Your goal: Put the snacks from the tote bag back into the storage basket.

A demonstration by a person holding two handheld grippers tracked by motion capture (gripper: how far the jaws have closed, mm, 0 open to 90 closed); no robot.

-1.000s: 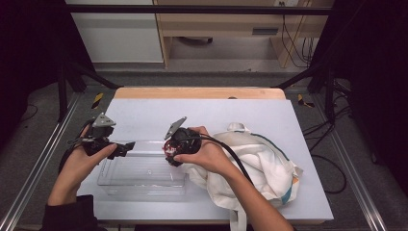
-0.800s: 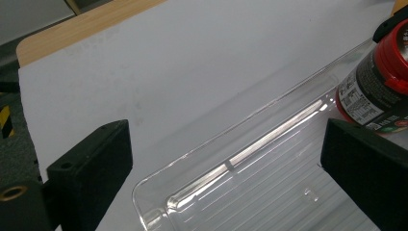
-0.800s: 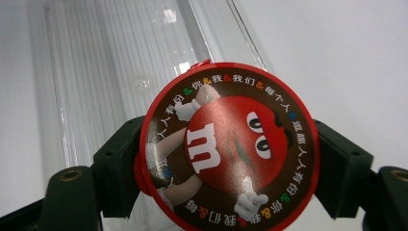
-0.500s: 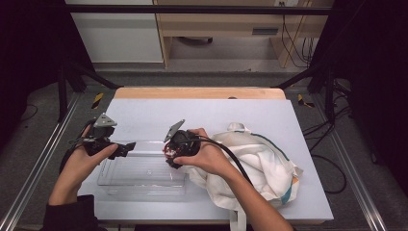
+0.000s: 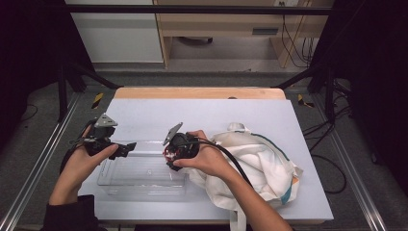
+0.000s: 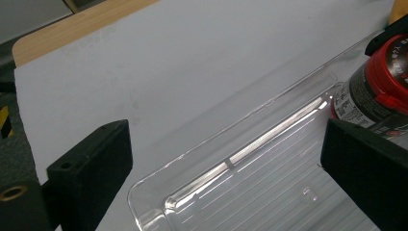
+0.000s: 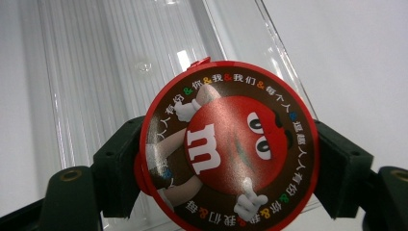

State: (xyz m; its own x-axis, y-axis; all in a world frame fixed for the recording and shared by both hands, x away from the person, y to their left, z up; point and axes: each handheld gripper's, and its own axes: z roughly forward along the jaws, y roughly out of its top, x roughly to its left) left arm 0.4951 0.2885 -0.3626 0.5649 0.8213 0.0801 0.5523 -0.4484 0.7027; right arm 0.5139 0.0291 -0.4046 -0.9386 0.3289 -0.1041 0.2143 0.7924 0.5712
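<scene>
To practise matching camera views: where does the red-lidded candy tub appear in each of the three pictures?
High view: candy tub centre-left, in the right gripper, at the clear tray's right end.
Left gripper view: right edge, upper part, above the tray.
Right gripper view: centre, lid facing the camera, clamped between the jaws.
Shared landmark: the clear ribbed tray.

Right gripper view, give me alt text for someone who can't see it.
The right tool grips a round candy tub by its sides, its red and brown lid showing a cartoon candy character, above a clear plastic tray on a white table.
</scene>
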